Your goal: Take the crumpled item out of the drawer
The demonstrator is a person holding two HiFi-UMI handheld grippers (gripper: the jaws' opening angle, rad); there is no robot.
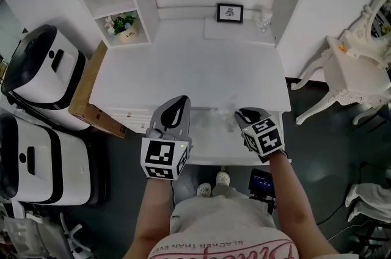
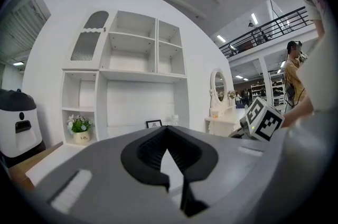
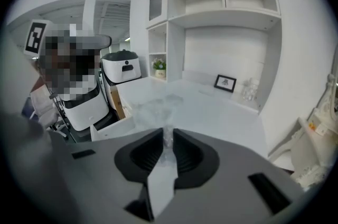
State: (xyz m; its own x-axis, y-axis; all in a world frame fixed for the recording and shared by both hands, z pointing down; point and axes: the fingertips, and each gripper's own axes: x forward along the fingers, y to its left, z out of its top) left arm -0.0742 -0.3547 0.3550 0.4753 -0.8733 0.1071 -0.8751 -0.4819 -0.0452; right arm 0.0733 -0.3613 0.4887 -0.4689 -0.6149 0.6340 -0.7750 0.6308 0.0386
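The crumpled item (image 1: 225, 112) is a clear, wrinkled piece of plastic. It sits over the front edge of the white desk (image 1: 183, 68), above the pulled-out white drawer (image 1: 211, 151). My right gripper (image 1: 244, 112) is shut on it. In the right gripper view the plastic (image 3: 158, 106) rises from between the black pads (image 3: 185, 151) of the right gripper (image 3: 168, 136), and the drawer (image 3: 108, 130) lies to the left. My left gripper (image 1: 180, 104) hangs beside the drawer's left end. Its tips meet with nothing between them in the left gripper view (image 2: 168, 133).
A framed picture (image 1: 230, 13) and small glass pieces (image 1: 264, 21) stand at the desk's back. A potted plant (image 1: 125, 25) sits in the left shelf. White machines (image 1: 43, 74) and a brown board (image 1: 91, 93) stand at the left. A white chair (image 1: 354, 68) is at the right.
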